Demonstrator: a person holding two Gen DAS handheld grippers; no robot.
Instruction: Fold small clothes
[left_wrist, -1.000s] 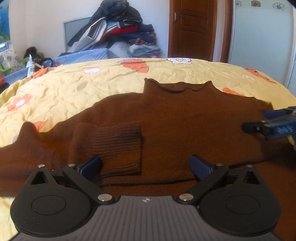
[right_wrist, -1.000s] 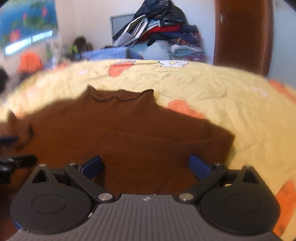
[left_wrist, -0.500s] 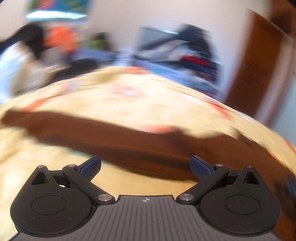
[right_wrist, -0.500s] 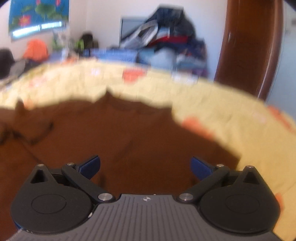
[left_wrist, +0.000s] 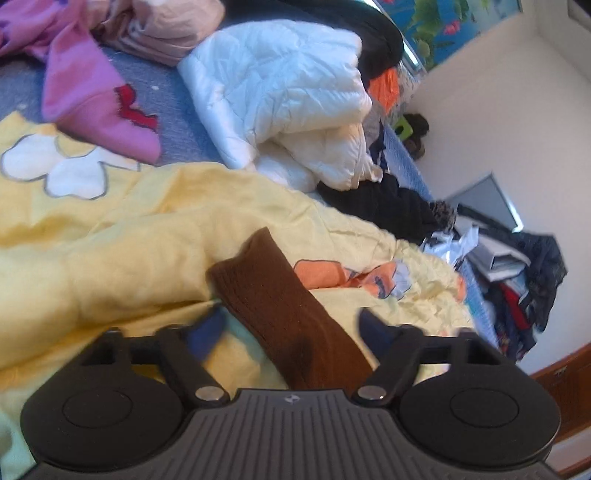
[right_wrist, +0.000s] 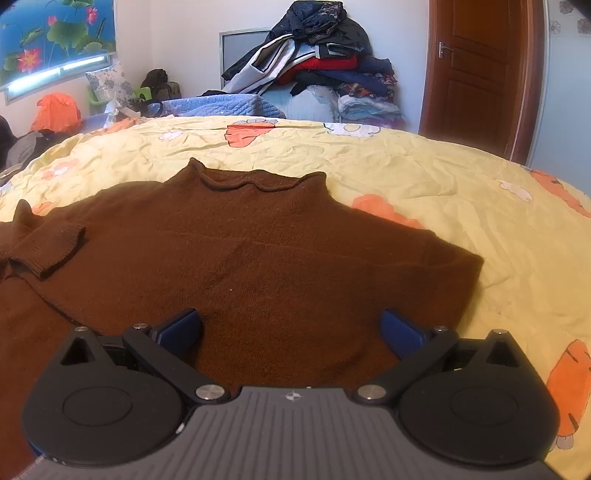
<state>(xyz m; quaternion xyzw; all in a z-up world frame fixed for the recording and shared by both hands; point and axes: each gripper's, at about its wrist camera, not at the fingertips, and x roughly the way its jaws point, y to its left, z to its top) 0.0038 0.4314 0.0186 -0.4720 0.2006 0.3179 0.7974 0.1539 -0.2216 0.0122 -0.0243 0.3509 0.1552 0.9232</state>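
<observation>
- The brown sweater (right_wrist: 258, 258) is seen spread flat on the yellow floral bedsheet (right_wrist: 461, 192), collar away from the camera, one ribbed cuff (right_wrist: 51, 247) already laid in over its left side.
- In the left wrist view, a ribbed sleeve end (left_wrist: 280, 306) is framed between the fingers of the left gripper (left_wrist: 291, 328); its jaws are closing, and the pads are not yet seen pressing on the knit.
- The right gripper (right_wrist: 291, 328) is held released, jaws wide, low above the sweater's body with nothing grasped.
- The sleeve-folding step is judged to be in hand.
- Next, a firm pinch on the sleeve end is called for, then a carry across the body.
</observation>
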